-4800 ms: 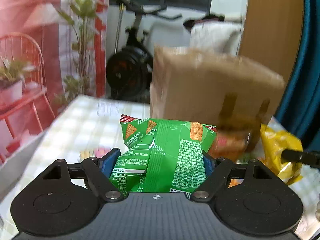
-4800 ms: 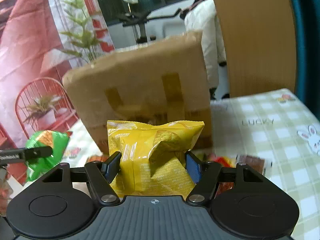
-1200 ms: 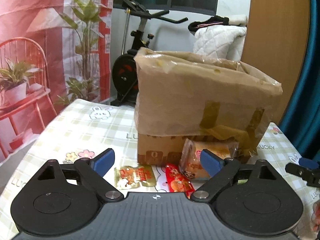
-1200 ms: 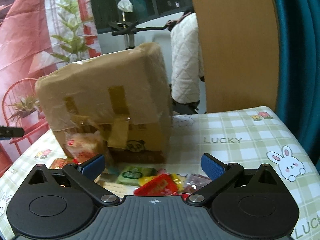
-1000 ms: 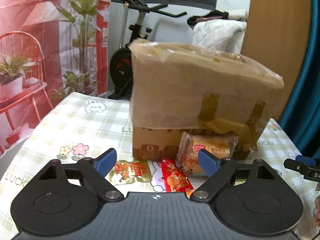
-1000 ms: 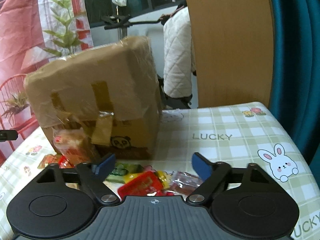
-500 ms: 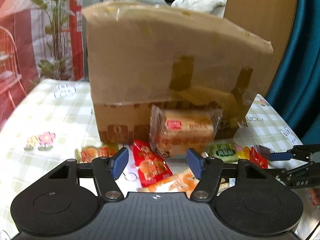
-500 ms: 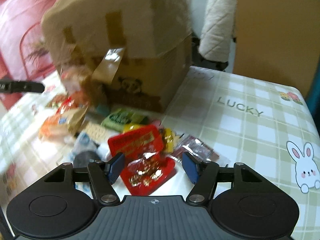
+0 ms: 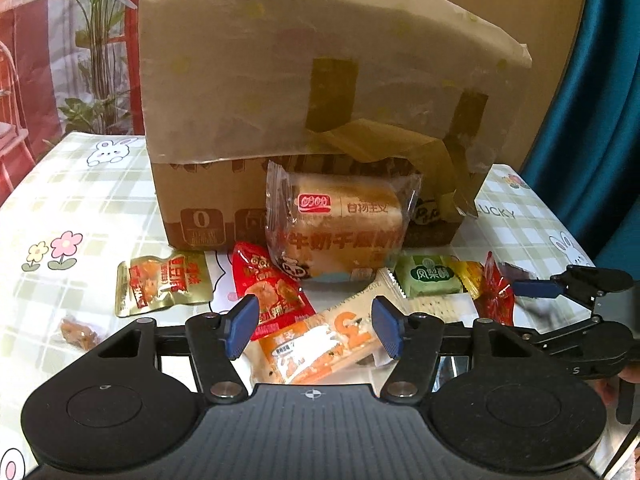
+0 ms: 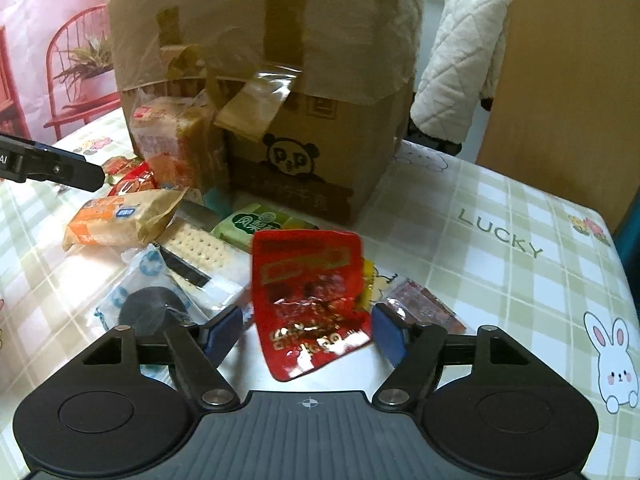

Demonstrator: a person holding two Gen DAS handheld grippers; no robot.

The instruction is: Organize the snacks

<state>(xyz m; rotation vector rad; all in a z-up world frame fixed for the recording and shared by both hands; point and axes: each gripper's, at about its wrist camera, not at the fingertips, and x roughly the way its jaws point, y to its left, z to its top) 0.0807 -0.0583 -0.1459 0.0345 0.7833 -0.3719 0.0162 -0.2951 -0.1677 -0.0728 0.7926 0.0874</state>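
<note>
Tabletop (image 10: 500,264) under a green-checked cloth printed with rabbits, flowers and "LUCKY" is seen carrying a taped cardboard box (image 9: 320,92), with snack packets strewn before it, a potted plant (image 9: 96,52) and a quilted white jacket (image 10: 460,60) behind. The left tool (image 9: 312,326) is held part-open, its jaws narrowed in the last second, and an orange biscuit packet (image 9: 320,344) is framed between its blue pads without visible contact. The right tool (image 10: 306,332) is likewise part-open, its jaws just widened, with a glossy red snack pouch (image 10: 310,300) lying between them, apparently untouched.
</note>
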